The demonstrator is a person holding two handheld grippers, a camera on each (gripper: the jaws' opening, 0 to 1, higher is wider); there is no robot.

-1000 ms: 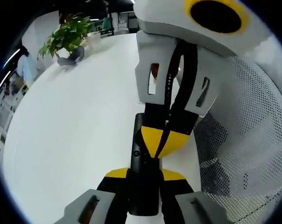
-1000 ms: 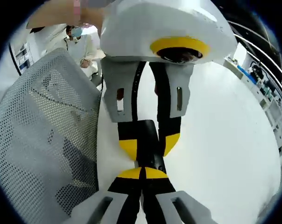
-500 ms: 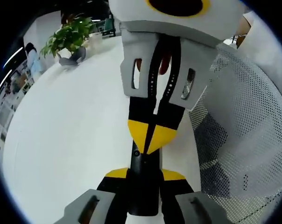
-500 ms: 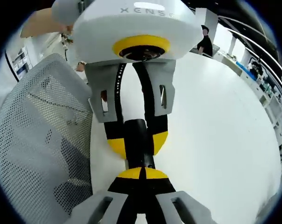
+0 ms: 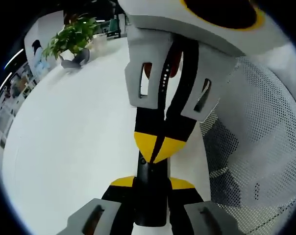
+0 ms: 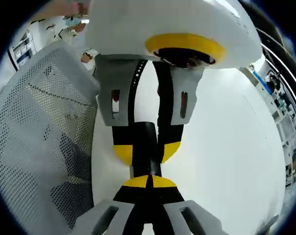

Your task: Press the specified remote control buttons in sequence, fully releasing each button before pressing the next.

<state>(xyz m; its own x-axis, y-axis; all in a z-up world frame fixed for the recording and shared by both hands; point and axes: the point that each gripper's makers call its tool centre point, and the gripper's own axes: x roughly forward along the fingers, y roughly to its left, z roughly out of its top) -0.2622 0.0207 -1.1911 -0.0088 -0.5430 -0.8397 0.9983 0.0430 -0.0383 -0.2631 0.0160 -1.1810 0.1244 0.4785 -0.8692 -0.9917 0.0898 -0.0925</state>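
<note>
A slim black remote control (image 5: 150, 196) stands lengthwise between my left gripper's (image 5: 151, 184) yellow-tipped jaws, which are shut on its sides. From above in the left gripper view, my right gripper (image 5: 158, 147) comes down with its yellow tips closed together, resting on the remote's face just above a small round button (image 5: 143, 160). In the right gripper view, my right gripper (image 6: 149, 182) is shut, its tips meeting at the near end of the remote (image 6: 144, 137), and the left gripper (image 6: 147, 152) opposite clamps the remote. Whether a button is pushed in I cannot tell.
A white round table (image 5: 74, 127) lies under both grippers. A grey mesh chair back (image 5: 256, 147) stands at the table's edge, also visible as the mesh chair (image 6: 35, 147). A potted plant (image 5: 72, 39) sits at the far side. A person (image 6: 86, 56) shows in the background.
The right gripper has slid along the remote toward the left gripper and now covers the remote's far end. Its tips have stayed closed. The left gripper's hold is unchanged.
</note>
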